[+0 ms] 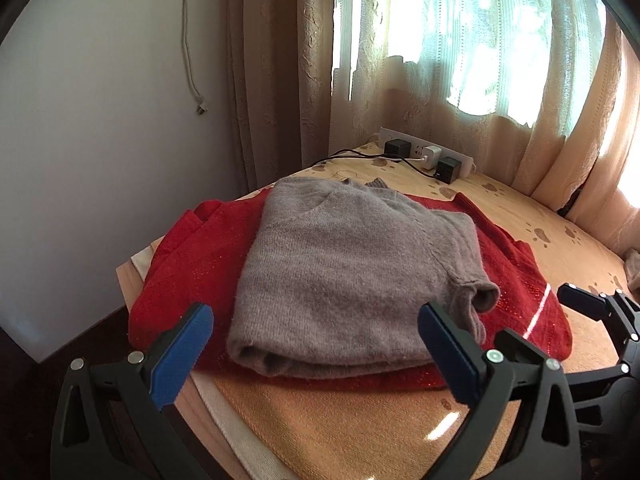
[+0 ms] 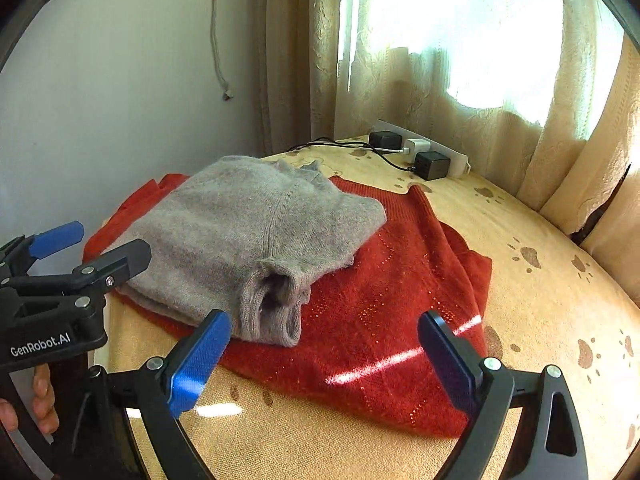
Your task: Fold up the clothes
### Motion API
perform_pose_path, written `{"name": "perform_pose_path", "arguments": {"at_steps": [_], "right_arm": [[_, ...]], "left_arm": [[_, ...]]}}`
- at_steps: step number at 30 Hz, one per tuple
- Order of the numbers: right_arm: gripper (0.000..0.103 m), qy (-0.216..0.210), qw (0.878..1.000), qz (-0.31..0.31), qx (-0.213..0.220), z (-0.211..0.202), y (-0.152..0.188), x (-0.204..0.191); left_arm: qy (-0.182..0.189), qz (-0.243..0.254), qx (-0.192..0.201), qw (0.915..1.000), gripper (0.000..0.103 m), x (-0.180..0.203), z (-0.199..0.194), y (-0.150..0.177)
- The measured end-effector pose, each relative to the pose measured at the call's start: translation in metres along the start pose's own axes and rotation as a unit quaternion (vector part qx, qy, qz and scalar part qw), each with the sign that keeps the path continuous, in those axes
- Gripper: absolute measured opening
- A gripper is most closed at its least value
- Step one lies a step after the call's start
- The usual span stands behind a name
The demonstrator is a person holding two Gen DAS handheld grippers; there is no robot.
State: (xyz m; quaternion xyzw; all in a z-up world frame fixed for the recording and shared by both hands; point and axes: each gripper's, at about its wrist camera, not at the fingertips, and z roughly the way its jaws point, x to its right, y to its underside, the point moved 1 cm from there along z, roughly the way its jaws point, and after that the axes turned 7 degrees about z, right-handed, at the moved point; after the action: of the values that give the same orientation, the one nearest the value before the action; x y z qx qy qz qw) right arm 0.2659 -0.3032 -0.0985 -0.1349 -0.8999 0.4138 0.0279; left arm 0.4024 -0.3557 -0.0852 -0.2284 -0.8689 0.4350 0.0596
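Observation:
A grey knitted sweater (image 1: pixel 340 268) (image 2: pixel 256 232) lies folded on top of a red sweater (image 1: pixel 516 292) (image 2: pixel 380 320) that is spread flat on the yellow paw-print cloth. My left gripper (image 1: pixel 316 356) hangs open just in front of the grey fold's near edge, nothing between its blue pads. Over the red sweater's near hem my right gripper (image 2: pixel 324 360) is open and empty as well. A grey sleeve cuff (image 2: pixel 276 300) sticks out toward it. The left gripper (image 2: pixel 92 248) also shows at the left of the right wrist view, and one finger of the right gripper (image 1: pixel 580 300) at the right of the left wrist view.
A white power strip (image 1: pixel 428 152) (image 2: pixel 424 152) with black and white chargers and cables lies at the back by the beige curtains (image 1: pixel 520 100). The table's wooden edge (image 1: pixel 128 284) drops off at the left near the white wall. A hand (image 2: pixel 36 400) grips the left tool.

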Motion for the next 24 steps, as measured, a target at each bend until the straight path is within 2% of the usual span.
{"name": "perform_pose_path", "arguments": {"at_steps": [7,12,24], "right_arm": [[0.097,0.015,1.000,0.001,0.003,-0.002,0.005,0.003],[0.097,0.009,1.000,0.005,0.001,-0.002,0.007,0.003],[0.097,0.018,1.000,-0.013,0.008,-0.004,0.010,-0.008]], "left_arm": [[0.000,0.031,0.010,0.9995,0.103,0.018,-0.009,0.002],[0.011,0.019,0.001,0.9998,0.103,0.015,-0.007,0.003],[-0.016,0.006,-0.015,0.9997,0.103,0.007,-0.001,0.009]]}}
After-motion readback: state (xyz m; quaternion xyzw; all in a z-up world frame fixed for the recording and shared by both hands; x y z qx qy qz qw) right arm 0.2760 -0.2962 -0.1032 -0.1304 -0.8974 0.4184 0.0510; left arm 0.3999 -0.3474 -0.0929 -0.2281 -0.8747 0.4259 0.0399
